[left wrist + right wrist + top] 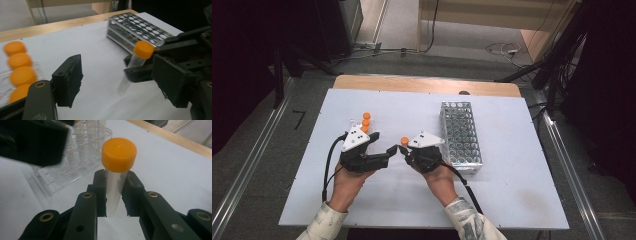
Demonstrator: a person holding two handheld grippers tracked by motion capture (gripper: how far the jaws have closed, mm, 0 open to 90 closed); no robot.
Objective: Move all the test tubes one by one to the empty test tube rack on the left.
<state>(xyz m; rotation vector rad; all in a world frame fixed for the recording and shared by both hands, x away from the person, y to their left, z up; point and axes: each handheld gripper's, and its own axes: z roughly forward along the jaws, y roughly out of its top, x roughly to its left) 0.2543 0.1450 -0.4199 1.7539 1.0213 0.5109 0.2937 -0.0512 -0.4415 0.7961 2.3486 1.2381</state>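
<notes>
The right gripper (pixel 113 195) is clamped on a clear plastic tube (pixel 113 195) with an orange screw cap (pixel 119 154). Both pads press the tube wall just below the cap, and the tube stands nearly upright between the jaws, above the white table (pixel 512 190) and clear of it.

The left gripper (pixel 384 152) holds nothing. Its jaws stand partly open and frame the tube from the side in the left gripper view, where the tube (pixel 130 72) hangs tilted, cap uppermost.

Handling: the tube looks light, hollow and rigid. Its smooth wall is likely slippery, so a grip on the straight barrel near the cap should be the most secure; the cap rim acts as a stop against sliding down. Excess squeeze could crack or eject it.

Behind the left gripper, a clear holder (pixel 62 177) carries further orange-capped tubes (pixel 366 122). To the right, and reaching further back, the metal rack (pixel 460 135) lies with its holes empty, well apart from the held tube.
</notes>
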